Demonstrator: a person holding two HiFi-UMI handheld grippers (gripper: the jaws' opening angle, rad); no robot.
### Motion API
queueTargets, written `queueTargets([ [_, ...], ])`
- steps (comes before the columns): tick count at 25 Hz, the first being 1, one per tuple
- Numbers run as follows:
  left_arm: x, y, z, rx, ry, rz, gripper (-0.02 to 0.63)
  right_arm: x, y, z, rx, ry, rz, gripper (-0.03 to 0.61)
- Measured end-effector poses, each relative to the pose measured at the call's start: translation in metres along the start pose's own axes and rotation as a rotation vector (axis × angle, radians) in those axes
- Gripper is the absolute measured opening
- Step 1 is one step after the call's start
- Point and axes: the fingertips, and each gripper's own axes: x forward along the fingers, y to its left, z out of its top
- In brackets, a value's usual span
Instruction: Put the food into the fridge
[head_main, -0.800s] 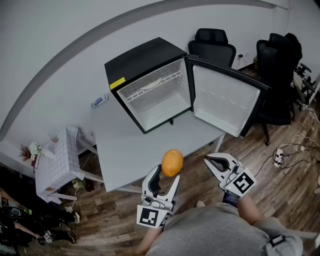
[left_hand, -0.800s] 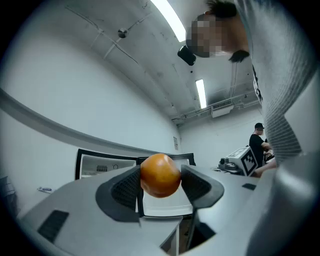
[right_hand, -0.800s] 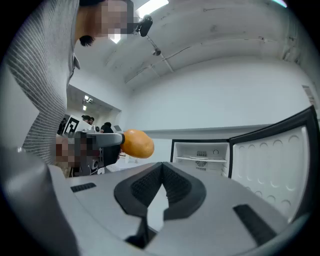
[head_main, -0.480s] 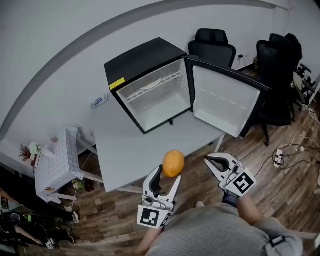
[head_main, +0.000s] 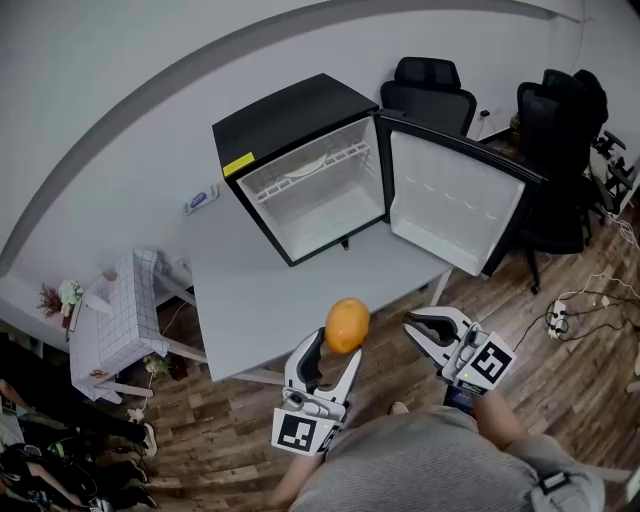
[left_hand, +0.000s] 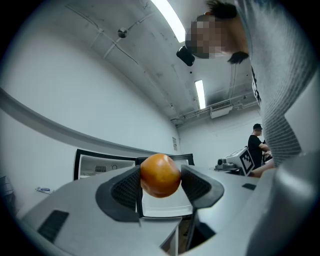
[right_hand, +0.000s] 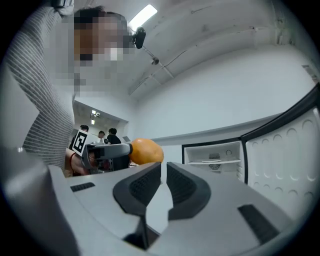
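Orange fruit sits clamped in the left claw over the grey surface's near edge, right claw closed empty, fridge open beyond.

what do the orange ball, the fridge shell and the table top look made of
Orange ball: looks like a real citrus fruit, or a plastic copy; smooth, slightly glossy skin, not quite round.
Fridge shell: probably painted sheet metal; flat black panels with a dull sheen.
Table top: likely laminate or painted board; even pale grey, matte, no grain.
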Motion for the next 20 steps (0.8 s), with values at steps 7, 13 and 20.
queueTargets([
  [7,-0.003,0.002,-0.001,-0.114,-0.021,-0.050,0.255,0.015,0.026,-0.007,0.010,0.023,0.125,0.162],
  [13,-0.004,0.000,0.005,-0.296,-0.075,-0.210,0.255,0.022,0.040,0.008,0.058,-0.015,0.248,0.254],
  [20,-0.007,-0.006,0.011,-0.468,-0.078,-0.401,0.255,0.025,0.048,0.020,-0.011,-0.010,0.312,0.275],
])
